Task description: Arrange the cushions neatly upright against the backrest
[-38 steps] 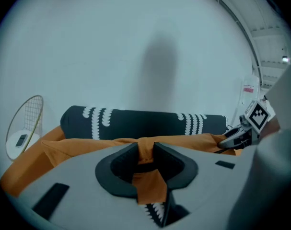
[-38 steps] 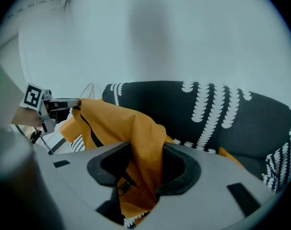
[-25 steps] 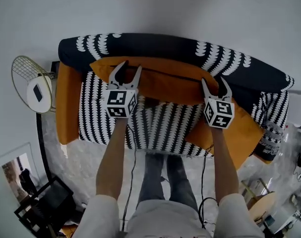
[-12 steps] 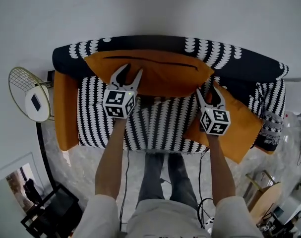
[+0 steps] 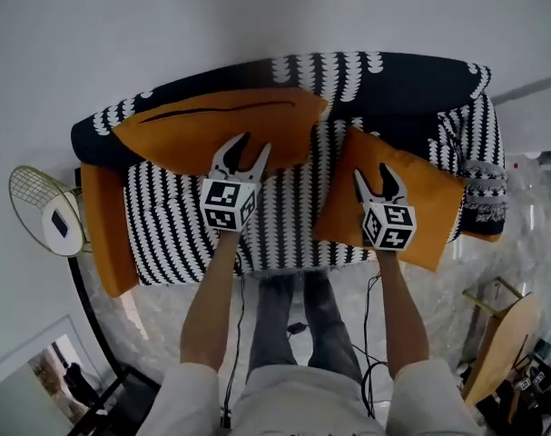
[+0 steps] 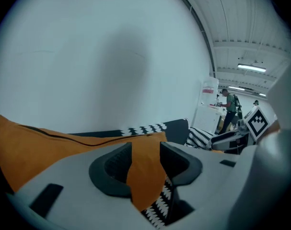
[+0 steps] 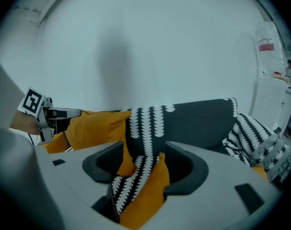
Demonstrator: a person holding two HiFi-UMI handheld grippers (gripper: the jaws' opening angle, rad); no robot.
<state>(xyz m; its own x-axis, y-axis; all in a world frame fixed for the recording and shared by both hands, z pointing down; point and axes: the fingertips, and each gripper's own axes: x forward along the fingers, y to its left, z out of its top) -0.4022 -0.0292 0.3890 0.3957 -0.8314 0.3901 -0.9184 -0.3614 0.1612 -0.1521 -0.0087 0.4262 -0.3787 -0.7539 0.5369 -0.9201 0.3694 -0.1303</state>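
A long orange cushion [image 5: 211, 130] with a dark zip leans on the black-and-white sofa's backrest [image 5: 393, 80], at the left. My left gripper [image 5: 252, 143] is at that cushion's lower right end. In the left gripper view the orange corner [image 6: 145, 176] lies between the jaws of my left gripper [image 6: 145, 155], which looks open. A square orange cushion [image 5: 411, 207] rests tilted on the seat at the right. My right gripper [image 5: 372, 171] is over its upper part, open. In the right gripper view the square cushion's corner [image 7: 152, 186] pokes up between the jaws of my right gripper [image 7: 144, 159].
An orange throw [image 5: 103, 234] covers the sofa's left arm. A round wire side table [image 5: 53, 212] stands to its left. A patterned blanket [image 5: 479, 184] lies on the right arm and a wooden chair [image 5: 502, 334] stands at the right. My legs are at the seat's front edge.
Both grippers have moved right along the sofa. The left slid from the long cushion's left part to its right end. The right left that cushion's right end and is now over the square cushion.
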